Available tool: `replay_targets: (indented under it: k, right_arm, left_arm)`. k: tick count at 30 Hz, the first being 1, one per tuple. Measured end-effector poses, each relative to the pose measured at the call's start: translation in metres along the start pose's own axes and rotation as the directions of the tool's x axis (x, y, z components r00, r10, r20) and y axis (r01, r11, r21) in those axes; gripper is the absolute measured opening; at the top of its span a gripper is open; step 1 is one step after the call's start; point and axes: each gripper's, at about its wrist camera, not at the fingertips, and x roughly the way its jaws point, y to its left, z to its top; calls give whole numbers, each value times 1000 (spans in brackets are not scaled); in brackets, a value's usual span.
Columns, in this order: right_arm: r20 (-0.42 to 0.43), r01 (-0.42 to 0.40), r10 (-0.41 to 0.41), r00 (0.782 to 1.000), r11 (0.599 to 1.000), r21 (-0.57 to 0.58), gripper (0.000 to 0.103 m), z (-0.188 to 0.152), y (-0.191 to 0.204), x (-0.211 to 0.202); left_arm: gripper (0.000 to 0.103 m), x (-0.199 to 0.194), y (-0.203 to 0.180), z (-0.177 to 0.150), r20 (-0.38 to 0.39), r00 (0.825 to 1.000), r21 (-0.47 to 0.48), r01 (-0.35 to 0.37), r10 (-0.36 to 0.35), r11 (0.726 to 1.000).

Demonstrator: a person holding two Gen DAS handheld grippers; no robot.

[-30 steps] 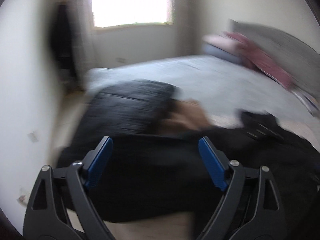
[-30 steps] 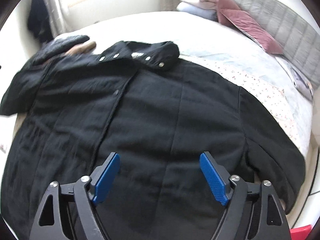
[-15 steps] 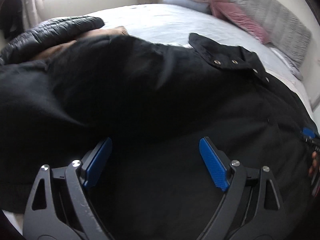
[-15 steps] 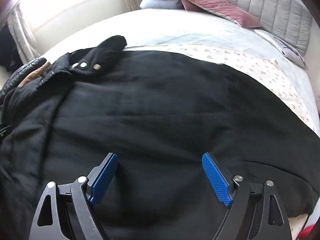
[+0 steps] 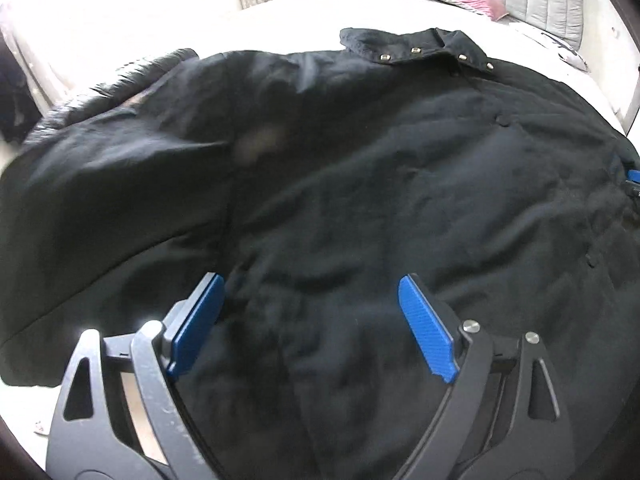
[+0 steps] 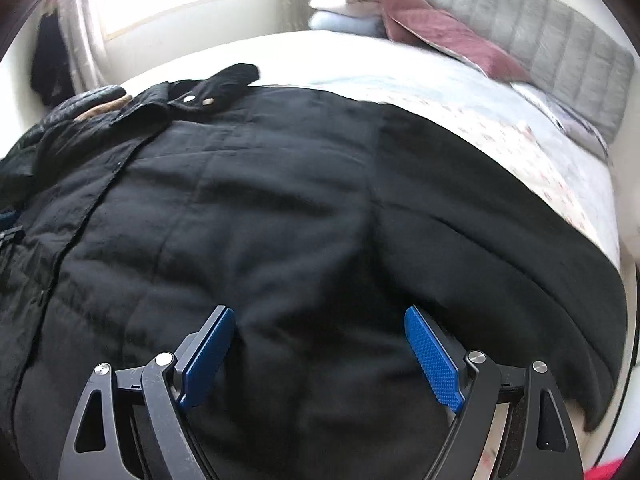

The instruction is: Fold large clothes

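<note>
Left gripper (image 5: 310, 308) and right gripper (image 6: 318, 344) both spread wide above black coat (image 6: 260, 208), bare bed (image 6: 460, 92) beyond its collar, no legible writing.

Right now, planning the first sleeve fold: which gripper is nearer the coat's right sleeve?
Right. The right gripper hangs beside that sleeve; the left gripper is over the coat's other half.

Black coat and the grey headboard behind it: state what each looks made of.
Black coat: apparently a matte woven fabric over light padding, judging by stitched quilt lines and soft wrinkles; its collar carries shiny metal-looking snaps. Grey headboard: seemingly upholstered in soft, velvety cloth, with padded vertical channels.
</note>
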Motion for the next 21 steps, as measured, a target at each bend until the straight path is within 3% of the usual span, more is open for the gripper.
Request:
replay_targets:
  k: [3,6,11,15,21]
  right_arm:
    - [3,-8,8,1000,997,80,88,-5,-26,-23]
    - [40,-21,13,999,978,205,90,-11,-63,-49]
    - [78,-69,36,996,877,475,92,-27,-137,-70]
    - [112,-129,73,991,740,660,92,-51,-184,-71]
    - [185,-239,155,970,506,829,92,-86,-221,-52]
  left_arm:
    - [89,-28,0,4,32,999,-44,15,-13,999]
    - [90,-50,2,14,47,997,-123,74,-69,990]
    - [96,-64,-2,28,30,982,-243,188,-186,952]
    - [96,-61,-15,32,4,966,-276,250,-259,928]
    - [96,-66,-41,33,-41,962,-201,258,-271,945]
